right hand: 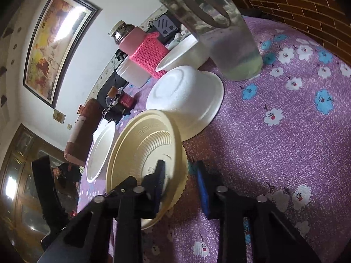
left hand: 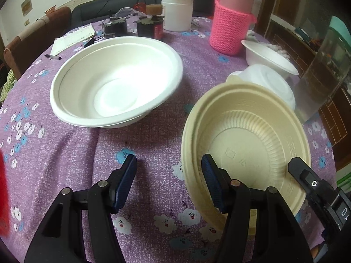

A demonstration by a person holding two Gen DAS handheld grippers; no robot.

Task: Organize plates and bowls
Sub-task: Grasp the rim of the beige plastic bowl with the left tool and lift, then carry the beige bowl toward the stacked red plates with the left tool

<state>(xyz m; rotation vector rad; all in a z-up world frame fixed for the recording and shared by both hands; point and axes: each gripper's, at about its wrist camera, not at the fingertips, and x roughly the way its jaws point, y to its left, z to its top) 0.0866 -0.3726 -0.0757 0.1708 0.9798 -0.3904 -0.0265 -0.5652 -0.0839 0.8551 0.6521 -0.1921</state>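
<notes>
Two views disagree in coverage: only the left wrist view shows the large white bowl [left hand: 116, 81] standing upright toward the table's far left edge, with bare purple tablecloth [left hand: 153, 135] between it and the cream bowl [left hand: 245, 140], while the left gripper [left hand: 169, 182] hangs with jaws spread, holding nothing. Only the right wrist view shows the right gripper [right hand: 182, 188] straddling the cream bowl's near wall, one finger inside and one outside, jaws not yet closed. Beyond it, touching, lies an upturned white bowl [right hand: 186, 100], then a clear jug [right hand: 221, 32] near the right edge.
</notes>
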